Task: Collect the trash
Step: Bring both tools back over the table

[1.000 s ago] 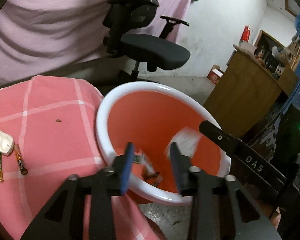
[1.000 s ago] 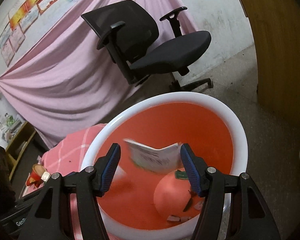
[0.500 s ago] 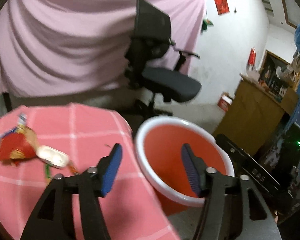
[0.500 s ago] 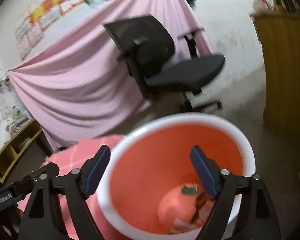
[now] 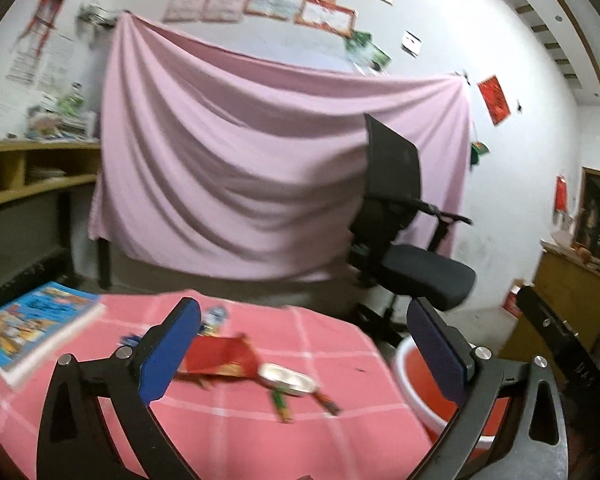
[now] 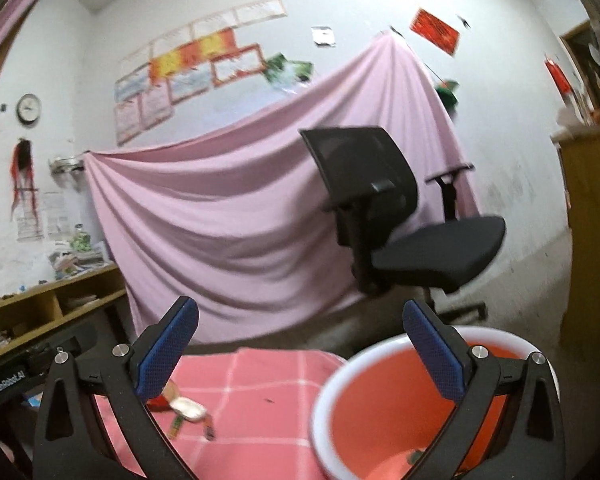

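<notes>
Both grippers, left gripper (image 5: 304,344) and right gripper (image 6: 300,344), hang released and empty above the pink checked surface (image 5: 227,428), beside the white-rimmed orange plastic bucket (image 6: 380,412)

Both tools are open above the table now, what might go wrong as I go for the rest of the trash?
The red wrapper, white shallow container and small sticks lie bunched, so the left tool might pinch several at once. The orange bin sits off the table edge; drops may miss. The blue book isn't trash.

Both tools lifted from orange bin (image 6: 400,400), left tool (image 5: 306,346) opened wider, now above red wrapper (image 5: 219,356)
</notes>
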Motion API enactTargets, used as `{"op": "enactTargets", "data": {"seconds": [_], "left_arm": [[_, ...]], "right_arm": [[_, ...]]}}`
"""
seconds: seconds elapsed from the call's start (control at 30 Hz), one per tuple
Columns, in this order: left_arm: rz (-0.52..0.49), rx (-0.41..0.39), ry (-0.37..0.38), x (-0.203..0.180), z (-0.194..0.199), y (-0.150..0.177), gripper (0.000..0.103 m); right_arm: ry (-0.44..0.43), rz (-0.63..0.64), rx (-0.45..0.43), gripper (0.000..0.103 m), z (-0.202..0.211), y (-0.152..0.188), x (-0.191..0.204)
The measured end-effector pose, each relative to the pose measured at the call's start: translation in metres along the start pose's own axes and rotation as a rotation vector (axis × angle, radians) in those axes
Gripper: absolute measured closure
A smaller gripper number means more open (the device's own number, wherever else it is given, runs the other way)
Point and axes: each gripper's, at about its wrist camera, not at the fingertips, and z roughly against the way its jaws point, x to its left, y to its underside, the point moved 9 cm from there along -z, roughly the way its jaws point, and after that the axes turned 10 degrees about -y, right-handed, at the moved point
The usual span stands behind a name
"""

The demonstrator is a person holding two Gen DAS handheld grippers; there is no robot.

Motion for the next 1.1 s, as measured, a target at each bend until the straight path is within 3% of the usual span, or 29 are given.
{"op": "enactTargets", "data": {"seconds": [0.4, 0.6, 0.8, 1.03, 1.1], "left_arm": [[0.008, -0.158, -0.149, 0.088, 0.035, -0.004, 0.002], [-0.010, -0.152, -0.166, 0.103, 0.033, 0.007, 0.002], [-0.037, -0.100, -0.164, 0.103, 0.021, 0.019, 0.002], [-0.038, 0.034, -0.138, 0.099, -0.005, 0.037, 0.002], [-0.041, 0.074, -0.125, 0.096, -0.012, 0.042, 0.002]], "right_arm": [[-0.083, 0.140, -0.012, 0.000, -0.020, 0.013, 0.079], [-0.114, 0.255, 0.027, 0.000, -0.029, 0.031, 0.110], [-0.107, 0.339, 0.111, 0.000, -0.041, 0.047, 0.115], [-0.087, 0.280, 0.256, 0.000, -0.059, 0.063, 0.084], [-0.091, 0.249, 0.308, 0.008, -0.065, 0.072, 0.074]]}}
